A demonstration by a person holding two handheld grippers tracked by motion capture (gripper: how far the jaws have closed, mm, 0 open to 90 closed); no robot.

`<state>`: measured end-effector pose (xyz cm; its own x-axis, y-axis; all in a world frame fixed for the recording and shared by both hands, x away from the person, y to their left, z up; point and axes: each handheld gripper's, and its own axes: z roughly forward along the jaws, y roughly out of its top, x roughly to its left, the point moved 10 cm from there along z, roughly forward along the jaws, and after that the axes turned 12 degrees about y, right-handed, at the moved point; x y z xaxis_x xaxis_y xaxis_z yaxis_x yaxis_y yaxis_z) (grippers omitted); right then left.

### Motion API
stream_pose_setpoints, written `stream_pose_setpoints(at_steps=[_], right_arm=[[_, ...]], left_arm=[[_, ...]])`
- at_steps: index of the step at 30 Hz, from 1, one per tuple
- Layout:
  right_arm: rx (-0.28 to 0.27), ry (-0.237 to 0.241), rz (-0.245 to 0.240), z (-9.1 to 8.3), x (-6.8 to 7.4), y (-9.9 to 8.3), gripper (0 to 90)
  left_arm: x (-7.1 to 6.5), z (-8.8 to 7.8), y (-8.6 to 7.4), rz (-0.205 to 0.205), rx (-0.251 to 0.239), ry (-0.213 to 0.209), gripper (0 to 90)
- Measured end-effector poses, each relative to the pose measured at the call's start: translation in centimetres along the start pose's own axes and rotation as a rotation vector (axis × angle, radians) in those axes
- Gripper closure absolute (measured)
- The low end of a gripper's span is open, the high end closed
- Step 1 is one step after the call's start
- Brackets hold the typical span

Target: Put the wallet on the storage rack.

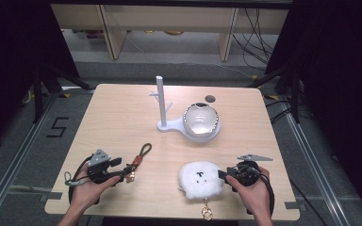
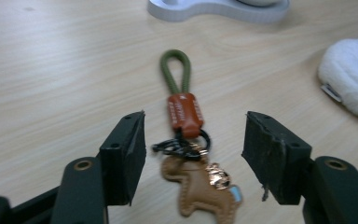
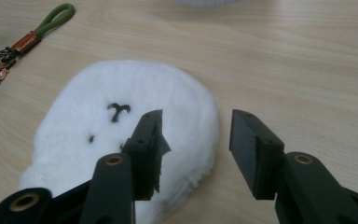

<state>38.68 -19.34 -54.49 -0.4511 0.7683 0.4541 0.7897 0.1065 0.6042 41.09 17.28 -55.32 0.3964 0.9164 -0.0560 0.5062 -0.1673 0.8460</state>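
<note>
The wooden bench (image 1: 122,117) carries a keychain (image 2: 186,140) near its front left corner, between the left tool's (image 2: 193,149) released jaws. The right tool (image 3: 196,149), also released, straddles the white plush pouch's (image 3: 121,140) edge near the front.

Your high view looks forward and down from above your side of the pale wooden table (image 1: 118,117), far enough back to take in its whole top, with the floor and shelving at 12 o'clock. Your left gripper view sits low and close to the tabletop, facing the olive-green cord keychain with its brown leather tag (image 2: 182,108). Your right gripper view is equally near and low, facing the fluffy white plush pouch (image 3: 98,140). Both gripper views share that keychain (image 3: 25,42) and that pouch (image 2: 354,74), which the high view also covers.
</note>
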Motion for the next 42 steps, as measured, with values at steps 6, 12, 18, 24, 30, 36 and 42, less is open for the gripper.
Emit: stream_pose_setpoints(at_steps=[6,12,18,24,30,36,42], right_arm=[[0.104,0.0,0.039,0.1,-0.4,-0.1,47.2],[0.177,-0.003,0.018,0.2,-0.8,0.5,44.9],[0.266,0.001,0.055,0.4,-0.5,1.1,44.7],[0.364,0.0,0.037,1.2,-0.5,1.4,43.1],[0.447,-0.01,0.059,1.8,-0.4,1.2,42.0],[0.462,0.012,0.107,2.0,0.2,1.3,41.5],[0.49,0.025,0.113,2.6,0.5,0.9,40.8]], left_arm=[[1.5,-0.1,-0.7,0.022,-0.036,0.066,32.5],[2.0,0.0,-0.6,0.038,-0.063,0.096,32.7],[2.1,0.3,-1.0,0.02,-0.068,0.105,33.0],[2.3,0.5,-0.8,0.023,-0.1,0.114,34.0],[2.3,0.5,-1.0,0.027,-0.106,0.111,34.7],[2.2,0.5,-1.0,0.018,-0.112,0.106,35.0],[2.3,0.4,-1.1,0.013,-0.11,0.113,35.2]])
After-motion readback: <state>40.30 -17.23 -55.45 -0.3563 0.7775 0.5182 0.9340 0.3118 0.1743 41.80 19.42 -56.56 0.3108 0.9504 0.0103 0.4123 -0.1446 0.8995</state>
